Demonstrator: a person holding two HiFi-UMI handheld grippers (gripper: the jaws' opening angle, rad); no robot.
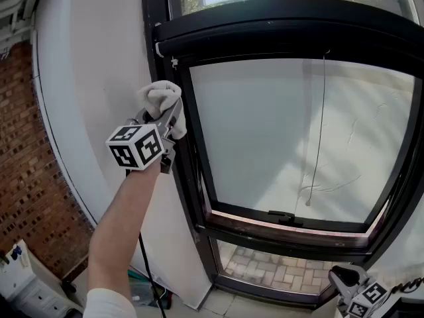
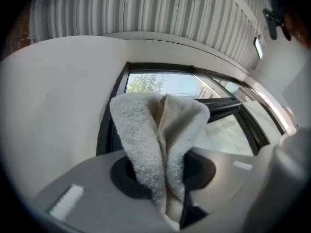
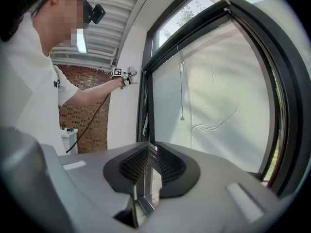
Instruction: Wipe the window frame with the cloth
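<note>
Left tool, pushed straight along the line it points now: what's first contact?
Most likely the black window frame, near its upper left corner. The cloth clamped in the left tool sticks out ahead of the jaws, so it would touch first. Depth is unclear, so it might instead land on the glass.

Left arm (image 1: 122, 217): forearm bare, extended upward beside the left upright of the window frame (image 1: 196, 177).
Left gripper (image 1: 165, 114): tilted upward near the frame's upper-left corner, jaws clamped on cloth (image 1: 161, 97).
Right gripper (image 1: 346, 282): level, low by the frame's lower-right corner, jaws closed, empty.
</note>
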